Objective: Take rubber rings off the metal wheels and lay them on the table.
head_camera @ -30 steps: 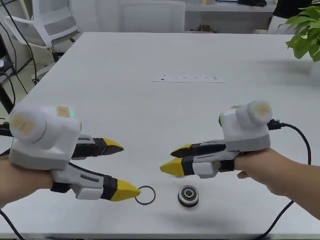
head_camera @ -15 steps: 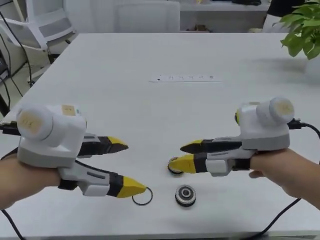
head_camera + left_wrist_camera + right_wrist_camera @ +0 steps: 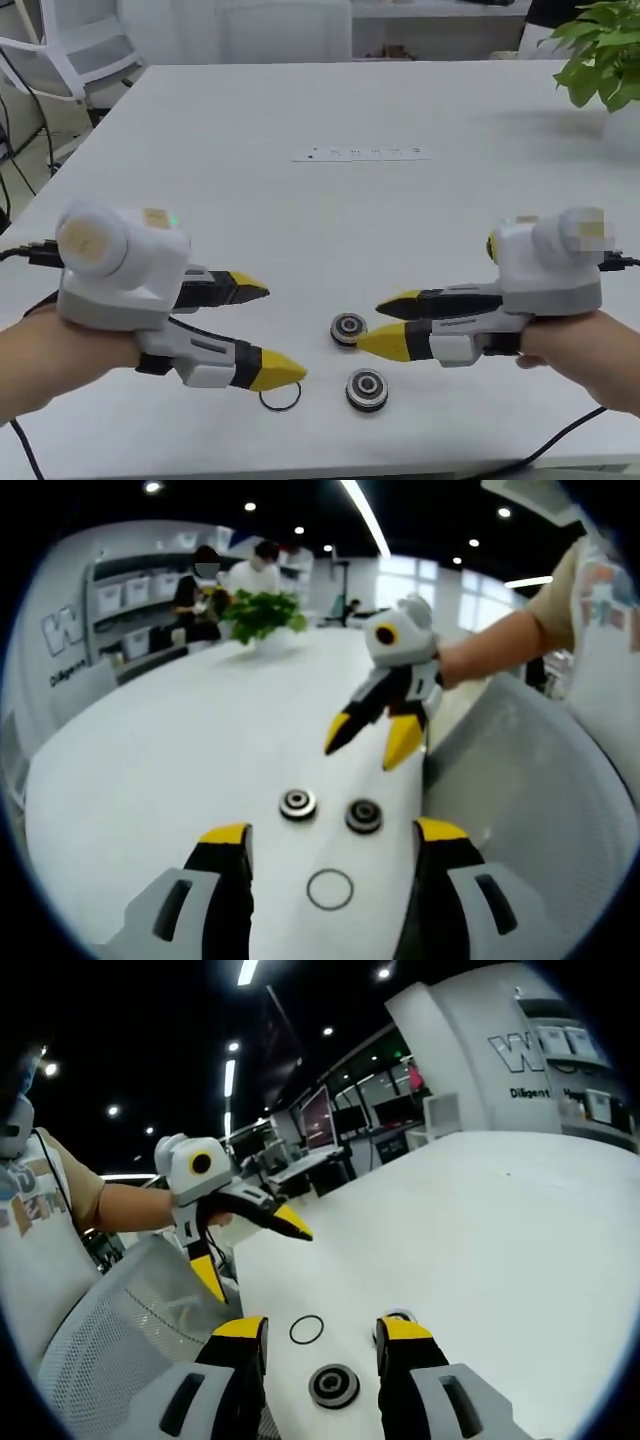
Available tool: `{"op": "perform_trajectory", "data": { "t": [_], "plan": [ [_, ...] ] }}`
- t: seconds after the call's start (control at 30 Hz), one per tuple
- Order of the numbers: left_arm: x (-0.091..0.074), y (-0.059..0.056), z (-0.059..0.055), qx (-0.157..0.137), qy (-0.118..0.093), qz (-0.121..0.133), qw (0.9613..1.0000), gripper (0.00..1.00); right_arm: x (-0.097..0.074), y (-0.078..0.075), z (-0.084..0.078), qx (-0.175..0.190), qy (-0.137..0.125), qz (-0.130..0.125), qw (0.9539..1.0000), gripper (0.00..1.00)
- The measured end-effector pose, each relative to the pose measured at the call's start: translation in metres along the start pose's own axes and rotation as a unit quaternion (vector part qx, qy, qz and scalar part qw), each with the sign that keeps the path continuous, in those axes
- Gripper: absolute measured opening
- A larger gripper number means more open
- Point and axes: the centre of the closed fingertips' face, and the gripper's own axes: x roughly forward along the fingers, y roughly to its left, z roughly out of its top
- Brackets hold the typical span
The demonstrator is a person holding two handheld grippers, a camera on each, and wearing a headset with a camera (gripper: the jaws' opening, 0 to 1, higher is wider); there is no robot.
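Nearest the table (image 3: 200, 120) edge, a loose black rubber ring (image 3: 279, 398) lies flat on the white top. Just beside it, to the right, is the near wheel (image 3: 367, 389), a small metal wheel lying on its side. The left gripper (image 3: 275, 330) hovers just above and behind the ring with its yellow-tipped jaws spread wide and nothing between them. In the left gripper view the rubber ring (image 3: 330, 889) sits on the table between those jaws, with both wheels (image 3: 298, 803) beyond it. The right gripper (image 3: 375, 323) points in from the other side, its jaws parted by a narrower gap and also empty. The far wheel (image 3: 349, 328) lies just by its lower tip, though touching or apart is hard to judge. In the right gripper view the near wheel (image 3: 333, 1385) lies between its jaws, the ring (image 3: 306, 1329) a little beyond, and the left gripper (image 3: 256, 1258) farther off. Both wheels have dark outer rims, possibly rubber rings on them; the pictures are too small to settle it. A pale marked strip (image 3: 362, 154) lies mid-table, with a leafy plant (image 3: 600, 60) at the far right corner and a chair (image 3: 80, 50) at the far left.
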Motion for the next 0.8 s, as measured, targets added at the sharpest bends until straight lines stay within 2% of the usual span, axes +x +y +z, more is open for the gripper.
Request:
{"op": "perform_trajectory", "data": {
  "t": [0.5,0.8],
  "plan": [
    [0.024,-0.009,-0.001,0.003,0.010,-0.021,0.9997,0.64,-0.005,-0.006,-0.022,-0.004,0.016,-0.008,0.9998,0.41],
    [0.034,-0.014,-0.011,0.002,0.027,-0.033,0.9991,0.63,-0.007,-0.004,-0.034,-0.003,0.021,-0.007,0.9998,0.40]
  ]
}}
